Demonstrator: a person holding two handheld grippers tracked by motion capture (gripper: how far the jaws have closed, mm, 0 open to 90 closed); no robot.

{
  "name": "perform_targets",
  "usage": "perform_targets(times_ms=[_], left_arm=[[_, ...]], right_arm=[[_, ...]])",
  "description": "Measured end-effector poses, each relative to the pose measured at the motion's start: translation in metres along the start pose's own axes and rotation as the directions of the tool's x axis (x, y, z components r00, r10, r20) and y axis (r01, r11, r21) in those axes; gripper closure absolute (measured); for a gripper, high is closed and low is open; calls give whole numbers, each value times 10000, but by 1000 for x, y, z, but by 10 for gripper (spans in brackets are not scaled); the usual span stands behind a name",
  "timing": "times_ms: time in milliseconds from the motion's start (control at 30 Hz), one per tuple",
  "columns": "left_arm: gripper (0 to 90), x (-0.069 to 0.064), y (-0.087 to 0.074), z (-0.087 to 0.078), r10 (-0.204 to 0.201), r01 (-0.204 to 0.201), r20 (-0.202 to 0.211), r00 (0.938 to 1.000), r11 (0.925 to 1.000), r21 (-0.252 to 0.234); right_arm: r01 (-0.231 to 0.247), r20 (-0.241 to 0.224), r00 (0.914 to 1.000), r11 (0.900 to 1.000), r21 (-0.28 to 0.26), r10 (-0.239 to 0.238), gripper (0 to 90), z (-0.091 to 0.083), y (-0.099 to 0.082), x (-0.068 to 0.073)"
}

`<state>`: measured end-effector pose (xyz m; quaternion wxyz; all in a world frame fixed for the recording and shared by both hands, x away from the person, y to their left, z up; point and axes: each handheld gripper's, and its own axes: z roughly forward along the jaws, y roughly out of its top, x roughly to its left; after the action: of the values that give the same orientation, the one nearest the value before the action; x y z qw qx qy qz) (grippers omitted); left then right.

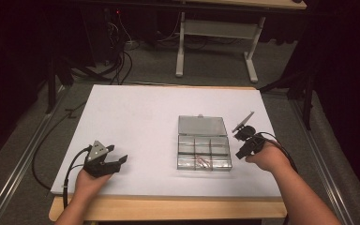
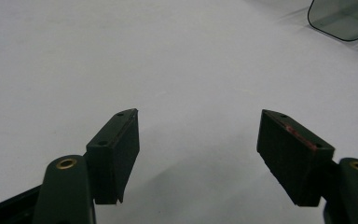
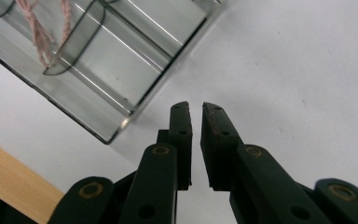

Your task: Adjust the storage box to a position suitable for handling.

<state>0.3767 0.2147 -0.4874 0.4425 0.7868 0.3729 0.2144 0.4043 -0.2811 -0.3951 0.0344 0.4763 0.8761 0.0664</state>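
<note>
Clear compartmented plastic box (image 1: 203,149), rectangular

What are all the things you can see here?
Box: one, clear, lid open, on the sheet right of middle.
String: one small bundle, pinkish-red, in a front compartment of the box.
Sheet: one, white, covering the table.
Table: one, light wood, edge showing at the front.
Desk legs: one white frame, on the floor behind.
Left tongs: black, wide open, nothing between them, front left.
Right tongs: black, a narrow gap between them, holding nothing, beside the box.
</note>
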Motion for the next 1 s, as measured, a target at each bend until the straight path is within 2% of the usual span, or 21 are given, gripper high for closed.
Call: perform_targets(times_ms=[167, 267, 367, 500, 600, 667, 867, 900, 1000], left_arm=[[302, 0, 0, 0, -1, 1, -1, 10000, 10000, 3], [302, 0, 0, 0, 8, -8, 6, 10000, 10000, 4], [302, 0, 0, 0, 3, -3, -5, 10000, 10000, -2], [302, 0, 0, 0, -17, 17, -20, 10000, 10000, -27], [302, 0, 0, 0, -16, 16, -32, 10000, 10000, -22], [302, 0, 0, 0, -21, 21, -40, 10000, 10000, -23], [302, 0, 0, 0, -48, 48, -23, 10000, 10000, -56], [302, 0, 0, 0, -48, 48, -25, 10000, 10000, -55], [302, 0, 0, 0, -48, 48, -31, 10000, 10000, -58]], right_arm=[[-167, 98, 9998, 9997, -186, 169, 805, 3, -7, -5], [-395, 115, 9991, 9980, -489, 401, 798, 5, -11, -8], [-381, 198, 9990, 9979, -528, 392, 790, 12, -15, -8], [-478, 125, 9987, 9965, -679, 487, 784, 20, -20, -8], [-772, -46, 9970, 9935, -838, 771, 782, 24, -25, -9], [-686, 68, 9976, 9934, -917, 695, 783, 28, -27, -10], [-721, 254, 9967, 9862, -1493, 767, 778, 33, -35, -10], [-882, 229, 9954, 9828, -1622, 931, 777, 34, -36, -9], [-796, 292, 9958, 9761, -2022, 873, 776, 36, -40, -8]])
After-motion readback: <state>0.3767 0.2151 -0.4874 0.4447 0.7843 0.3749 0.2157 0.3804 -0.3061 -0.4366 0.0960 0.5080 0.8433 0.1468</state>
